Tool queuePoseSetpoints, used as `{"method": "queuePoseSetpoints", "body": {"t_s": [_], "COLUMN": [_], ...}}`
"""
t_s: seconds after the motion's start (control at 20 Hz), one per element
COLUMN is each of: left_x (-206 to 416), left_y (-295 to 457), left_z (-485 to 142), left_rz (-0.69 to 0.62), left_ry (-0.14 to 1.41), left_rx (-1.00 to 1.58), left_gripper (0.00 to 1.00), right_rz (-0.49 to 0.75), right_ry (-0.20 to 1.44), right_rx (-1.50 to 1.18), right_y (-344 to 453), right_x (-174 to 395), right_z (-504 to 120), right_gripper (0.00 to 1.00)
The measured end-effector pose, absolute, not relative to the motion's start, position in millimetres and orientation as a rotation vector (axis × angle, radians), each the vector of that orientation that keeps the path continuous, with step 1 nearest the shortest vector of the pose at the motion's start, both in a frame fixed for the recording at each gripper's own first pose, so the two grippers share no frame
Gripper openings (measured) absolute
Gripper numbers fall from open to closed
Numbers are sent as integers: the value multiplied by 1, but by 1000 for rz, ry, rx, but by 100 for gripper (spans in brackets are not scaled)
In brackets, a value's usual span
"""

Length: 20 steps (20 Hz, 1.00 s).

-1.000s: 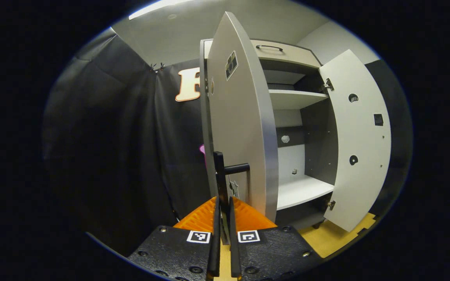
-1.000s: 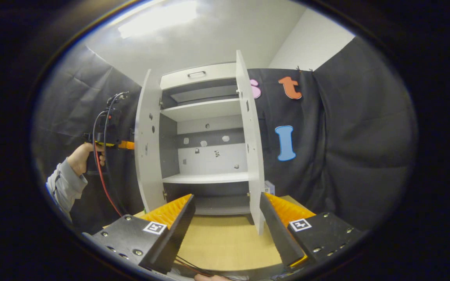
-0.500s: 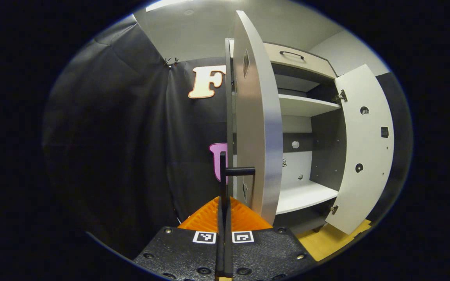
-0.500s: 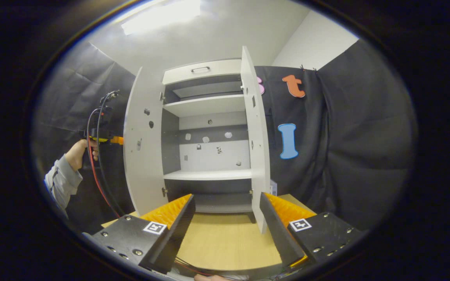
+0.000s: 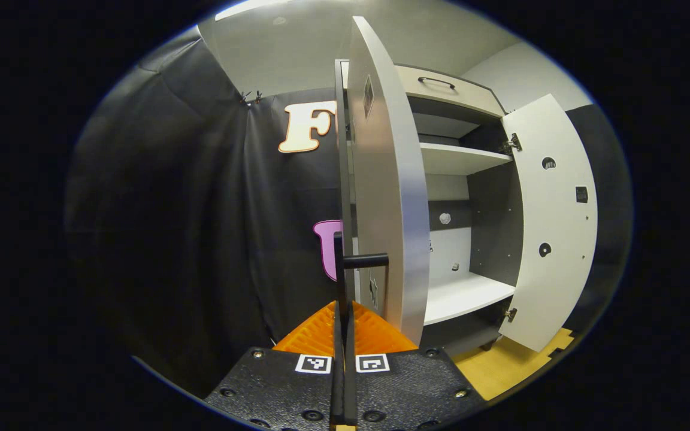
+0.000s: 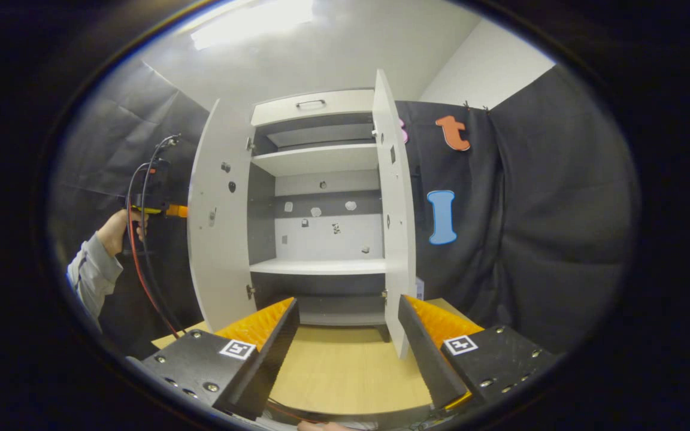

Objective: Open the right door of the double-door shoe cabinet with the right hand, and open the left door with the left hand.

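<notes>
Black handle bar [image 5: 339,269] of the left door sits clamped between my left gripper [image 5: 343,311] fingers in the left gripper view; the two fingers are pressed together on the vertical bar with no gap that I can see. Just past the fingertips the handle's short standoff [image 5: 366,260] runs right into the left door [image 5: 384,179], which I see nearly edge-on, swung well out from the cabinet. Beyond it the shoe cabinet [image 5: 459,161] interior is exposed: a lower shelf [image 5: 462,293], an upper shelf [image 5: 459,158], and a drawer front with a dark handle [image 5: 436,80] at the top. On the far right the right door [image 5: 551,221] stands wide open, hinges visible at its inner edge.

In the right gripper view, my right gripper [image 6: 345,341] hangs with its fingers spread wide apart, gripping nothing, over a pale wood floor [image 6: 345,371]. Farther off, the cabinet [image 6: 318,179] stands with both doors out: left door [image 6: 219,221] on the left, right door [image 6: 396,209] on the right, near the spread fingers but not touching them. Beside the left door's outer face I see the other gripper [image 6: 156,197], held in a hand [image 6: 118,230] with a grey sleeve [image 6: 90,278], red and black cables [image 6: 141,263] trailing down. Black cloth [image 6: 530,227] lines the booth behind.
</notes>
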State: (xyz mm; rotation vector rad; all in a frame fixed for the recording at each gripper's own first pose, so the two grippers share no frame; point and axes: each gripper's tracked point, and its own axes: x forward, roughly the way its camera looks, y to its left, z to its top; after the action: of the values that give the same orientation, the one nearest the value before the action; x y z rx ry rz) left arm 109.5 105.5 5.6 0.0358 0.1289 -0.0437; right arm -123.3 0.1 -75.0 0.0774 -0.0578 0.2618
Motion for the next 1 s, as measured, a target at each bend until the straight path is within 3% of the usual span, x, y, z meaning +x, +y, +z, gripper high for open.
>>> {"method": "queuePoseSetpoints", "body": {"t_s": [0.1,0.15,0.3,0.35,0.4,0.45,0.55,0.65,0.7,0.8,1.0], "left_x": [109,109,100,95,90,82,70,61,54,41,16], "left_y": [106,107,110,114,119,121,123,122,124,122,106], "left_z": [5,3,2,3,1,0,1,1,0,-1,-2], "left_rz": [-33,-24,28,54,78,93,112,118,134,146,138], "left_ry": [128,135,131,122,127,126,126,127,131,140,143], "left_rx": [21,19,14,12,17,23,40,27,27,34,16], "left_gripper": [3,3,6,11,27,35,65,82,91,99,98], "right_rz": [261,261,254,254,255,257,256,257,257,254,241], "right_ry": [-54,-50,-43,-41,-39,-37,-36,-34,-33,-35,-47], "right_rx": [79,79,78,81,83,82,79,78,76,75,90], "right_y": [1,1,-1,0,1,2,2,5,5,5,2], "right_x": [-121,-120,-114,-113,-112,-111,-112,-112,-112,-112,-115], "right_z": [-76,-77,-79,-79,-80,-81,-81,-82,-82,-81,-74], "right_gripper": [98,94,94,98,94,98,94,94,98,98,98]}}
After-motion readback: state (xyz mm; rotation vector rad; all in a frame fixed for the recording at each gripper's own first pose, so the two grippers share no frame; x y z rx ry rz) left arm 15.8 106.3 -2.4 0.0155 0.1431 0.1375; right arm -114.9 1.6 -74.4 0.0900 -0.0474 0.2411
